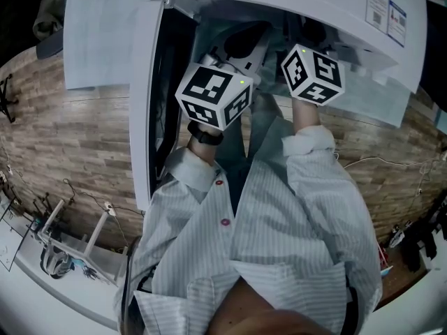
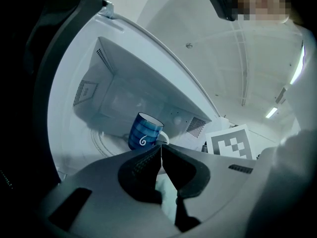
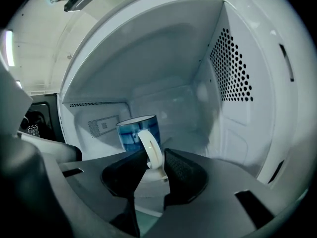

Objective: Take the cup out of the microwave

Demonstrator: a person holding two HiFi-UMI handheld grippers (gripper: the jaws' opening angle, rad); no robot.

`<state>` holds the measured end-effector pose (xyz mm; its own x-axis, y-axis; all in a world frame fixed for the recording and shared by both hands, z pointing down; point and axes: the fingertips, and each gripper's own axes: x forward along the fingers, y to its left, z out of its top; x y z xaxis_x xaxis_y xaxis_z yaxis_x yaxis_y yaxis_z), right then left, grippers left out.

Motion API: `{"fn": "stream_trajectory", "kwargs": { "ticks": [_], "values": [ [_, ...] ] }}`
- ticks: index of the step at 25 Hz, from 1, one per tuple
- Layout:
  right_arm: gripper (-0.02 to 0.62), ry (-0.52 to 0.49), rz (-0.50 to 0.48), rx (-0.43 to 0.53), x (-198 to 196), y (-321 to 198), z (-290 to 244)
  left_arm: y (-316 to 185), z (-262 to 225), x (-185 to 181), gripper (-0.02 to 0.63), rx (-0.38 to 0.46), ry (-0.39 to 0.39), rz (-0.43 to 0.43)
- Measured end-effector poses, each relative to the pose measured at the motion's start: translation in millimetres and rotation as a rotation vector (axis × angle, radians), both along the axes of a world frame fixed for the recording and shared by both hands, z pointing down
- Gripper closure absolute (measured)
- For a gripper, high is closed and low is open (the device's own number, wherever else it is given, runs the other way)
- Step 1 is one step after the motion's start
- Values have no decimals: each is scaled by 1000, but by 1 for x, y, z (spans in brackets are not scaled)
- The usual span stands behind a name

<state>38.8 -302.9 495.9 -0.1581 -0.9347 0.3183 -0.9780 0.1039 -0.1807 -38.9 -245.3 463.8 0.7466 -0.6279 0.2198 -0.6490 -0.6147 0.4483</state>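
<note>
Left gripper [image 2: 160,151] sat closed on nothing, its jaw tips meeting in a thin seam. The cup [image 2: 144,131] stood just beyond those tips and a little to their left, on the turntable [image 2: 106,144] inside the microwave [image 2: 124,78]. This gripper was idle, as I judged it; the cup was not in its reach.

Ahead of my right gripper [image 3: 153,158] the same cup stood close in, with its white handle [image 3: 150,147] reaching back between the two jaws. They stood wide apart on either side of the handle, and I saw no pad pressing on it (the left pad looked very near it, but I would not call that a grip).

So I put the task at its early middle. The microwave stood open and the right gripper was lined up on the handle. What was left was the closing, the lift and the carry out through the opening; the cup had not left the turntable.

The cup stood upright, long axis vertical, mouth up. Its handle pointed out of the cavity, straight toward the right gripper.
</note>
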Motion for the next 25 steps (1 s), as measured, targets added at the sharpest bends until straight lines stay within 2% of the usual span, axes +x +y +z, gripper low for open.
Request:
{"fn": "stream_trajectory", "kwargs": {
  "ticks": [3, 16, 25],
  "values": [
    [502, -10, 5, 12, 1, 0, 0, -1, 1, -1, 591, -3, 1, 1],
    [512, -19, 21, 13, 5, 8, 0, 0, 2, -2, 591, -2, 1, 1],
    [514, -68, 46, 17, 14, 23, -4, 5, -3, -1, 591, 10, -1, -9]
  ]
}}
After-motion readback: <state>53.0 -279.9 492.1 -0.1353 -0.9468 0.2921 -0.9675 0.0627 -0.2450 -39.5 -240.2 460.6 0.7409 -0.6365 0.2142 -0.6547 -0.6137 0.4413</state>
